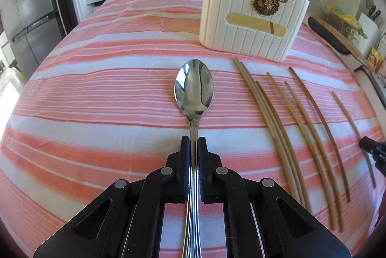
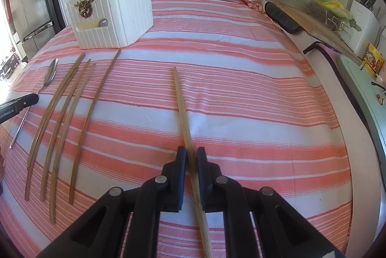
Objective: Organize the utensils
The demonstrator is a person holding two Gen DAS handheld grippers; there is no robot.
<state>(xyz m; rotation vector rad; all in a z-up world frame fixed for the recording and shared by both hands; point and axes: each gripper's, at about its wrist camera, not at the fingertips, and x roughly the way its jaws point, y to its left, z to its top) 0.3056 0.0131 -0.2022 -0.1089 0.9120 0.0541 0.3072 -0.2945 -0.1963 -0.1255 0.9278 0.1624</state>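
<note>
Polished steel catches the light on the spoon [image 1: 193, 89], its oval bowl facing up and mirroring the room, its ribbed handle running straight back between the black fingers of the left gripper [image 1: 193, 140]. Those jaws are pressed against the handle from both sides, pinching it just behind the neck. The spoon's bowl sits in front of the cream utensil holder [image 1: 251, 21], a ribbed box with a gold deer ornament and a slot on its face, standing upright on the pink-and-white striped cloth [image 1: 96, 89].

Nearer than the holder and to the right of the spoon, five pale bamboo chopsticks [image 1: 289, 127] lie loosely fanned on the cloth, two of them touching along their length.

A sixth chopstick [image 2: 184, 118] lies apart from that group, farther from the holder, its tip pointing away from the camera. The right gripper [image 2: 192, 153] points level along the cloth with its jaws closed in around this stick; the left pad seems to touch it, though whether both grip firmly I cannot tell. From the right wrist view the left gripper's tip shows at the left edge, beside the spoon.
</note>
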